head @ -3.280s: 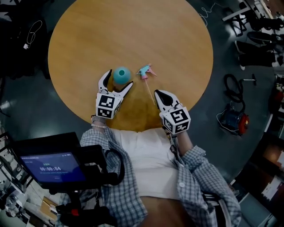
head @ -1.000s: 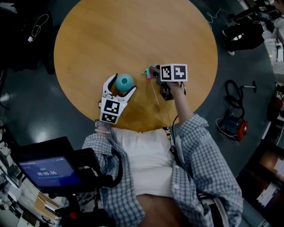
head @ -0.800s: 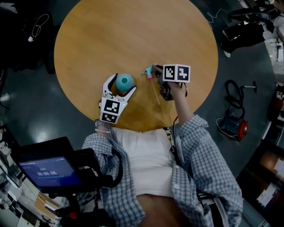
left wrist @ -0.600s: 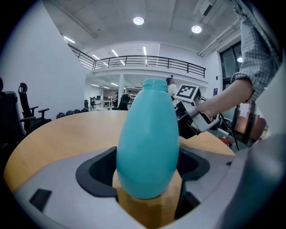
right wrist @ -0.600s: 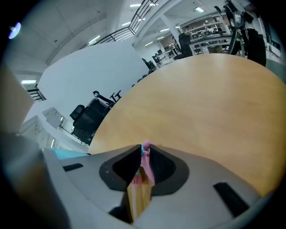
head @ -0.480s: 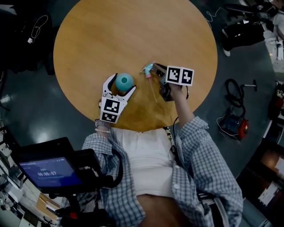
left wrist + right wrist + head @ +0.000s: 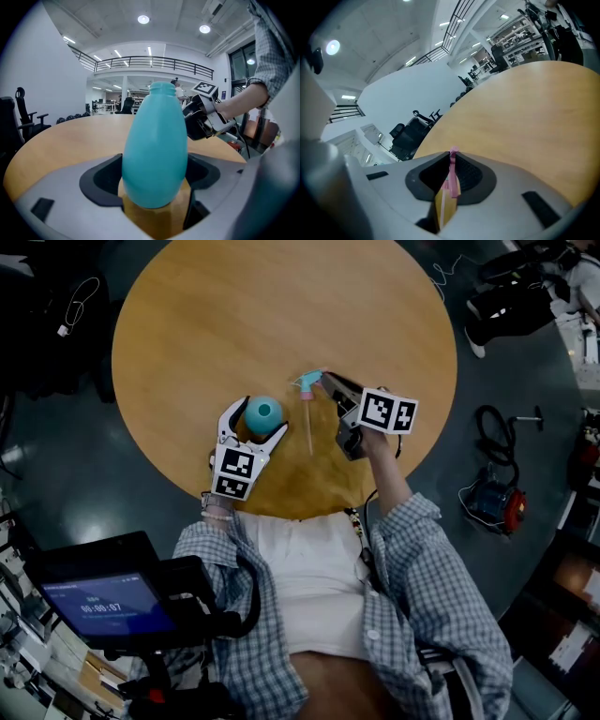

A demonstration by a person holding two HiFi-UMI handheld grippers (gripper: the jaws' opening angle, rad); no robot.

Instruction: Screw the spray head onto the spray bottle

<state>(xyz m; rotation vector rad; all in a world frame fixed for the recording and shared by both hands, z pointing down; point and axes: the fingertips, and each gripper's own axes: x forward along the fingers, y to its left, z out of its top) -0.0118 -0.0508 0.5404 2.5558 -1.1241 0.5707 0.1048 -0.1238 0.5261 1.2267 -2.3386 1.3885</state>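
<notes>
**Head pinched, bottle braced**

Right claw [image 7: 328,381] has just been closing and pinches the spray head [image 7: 307,382] by its pink part, dip tube trailing, near the spray bottle [image 7: 263,413]. Left claw [image 7: 256,418] clamps the bottle upright on the worktop [image 7: 234,315], probably so the neck stays clear for threading.

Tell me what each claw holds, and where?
The right claw, just closing, pinches the spray head by its pink part. Left claw: the bottle, around its belly.

The person wears a blue-grey checked shirt [image 7: 417,615] over a white top [image 7: 314,587]; left gripper [image 7: 264,414] and right gripper [image 7: 325,378] are white, each bearing a black-and-white marker cube [image 7: 389,412]
</notes>
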